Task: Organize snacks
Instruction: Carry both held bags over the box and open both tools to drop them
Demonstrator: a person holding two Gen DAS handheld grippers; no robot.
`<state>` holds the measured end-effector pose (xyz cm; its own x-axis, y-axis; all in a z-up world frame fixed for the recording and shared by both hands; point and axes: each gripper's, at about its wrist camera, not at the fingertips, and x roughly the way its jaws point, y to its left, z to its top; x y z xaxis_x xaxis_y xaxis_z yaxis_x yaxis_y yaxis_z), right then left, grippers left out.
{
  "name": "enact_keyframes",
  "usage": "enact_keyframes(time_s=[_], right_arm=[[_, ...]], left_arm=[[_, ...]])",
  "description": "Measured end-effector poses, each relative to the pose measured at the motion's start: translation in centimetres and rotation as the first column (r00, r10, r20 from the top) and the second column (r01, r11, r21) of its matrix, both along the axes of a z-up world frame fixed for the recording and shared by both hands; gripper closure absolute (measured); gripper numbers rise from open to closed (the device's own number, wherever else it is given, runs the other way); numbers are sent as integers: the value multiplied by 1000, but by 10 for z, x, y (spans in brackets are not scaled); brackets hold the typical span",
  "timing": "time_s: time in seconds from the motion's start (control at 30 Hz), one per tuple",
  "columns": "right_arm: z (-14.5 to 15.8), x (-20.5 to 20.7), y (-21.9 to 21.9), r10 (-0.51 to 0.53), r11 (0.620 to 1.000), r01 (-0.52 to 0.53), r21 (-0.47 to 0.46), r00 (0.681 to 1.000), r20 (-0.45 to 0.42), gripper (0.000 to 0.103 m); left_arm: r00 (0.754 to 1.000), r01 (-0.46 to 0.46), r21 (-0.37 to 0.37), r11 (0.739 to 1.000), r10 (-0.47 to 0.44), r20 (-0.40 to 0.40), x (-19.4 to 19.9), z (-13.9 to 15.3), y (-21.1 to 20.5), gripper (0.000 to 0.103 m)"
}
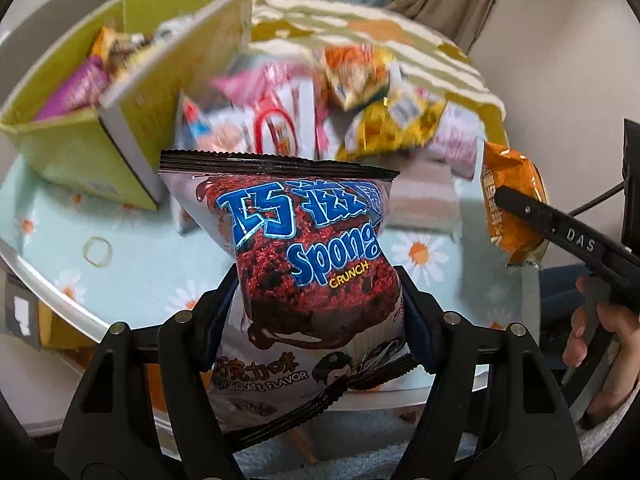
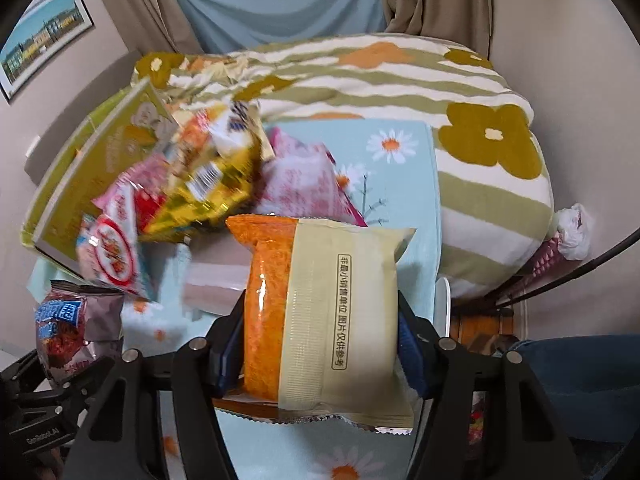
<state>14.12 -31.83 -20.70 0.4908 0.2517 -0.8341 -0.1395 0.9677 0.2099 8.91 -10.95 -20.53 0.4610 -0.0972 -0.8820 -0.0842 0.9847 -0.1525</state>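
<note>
My left gripper is shut on a chocolate sponge-crunch snack bag and holds it above the table. The bag also shows at the left of the right wrist view. My right gripper is shut on an orange and cream snack packet, its back side facing me; it shows at the right of the left wrist view. A green cardboard box with several snacks inside stands at the back left. A pile of loose snack bags lies beside it.
The table has a light blue daisy cloth and a rounded white edge. A striped flowered blanket lies behind the table. A person's hand holds the right gripper's handle. A pink box lies on the cloth.
</note>
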Motion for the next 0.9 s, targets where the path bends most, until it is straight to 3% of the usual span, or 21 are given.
enact_keyframes(time_s=[0.3, 0.5, 0.73, 0.9], right_arm=[[63, 0, 37, 68, 996, -73, 44, 993, 98, 43], [106, 22, 83, 88, 991, -103, 82, 981, 174, 43], [139, 59, 151, 92, 985, -123, 123, 969, 229, 43], [150, 92, 206, 91, 983, -125, 135, 967, 237, 43]], left_arm=[[990, -28, 3, 1000, 27, 137, 14, 74, 49, 32], [977, -27, 21, 999, 22, 211, 48, 116, 104, 32], [972, -32, 20, 999, 27, 234, 104, 135, 183, 32], [978, -6, 21, 1000, 2, 210, 157, 131, 237, 32]])
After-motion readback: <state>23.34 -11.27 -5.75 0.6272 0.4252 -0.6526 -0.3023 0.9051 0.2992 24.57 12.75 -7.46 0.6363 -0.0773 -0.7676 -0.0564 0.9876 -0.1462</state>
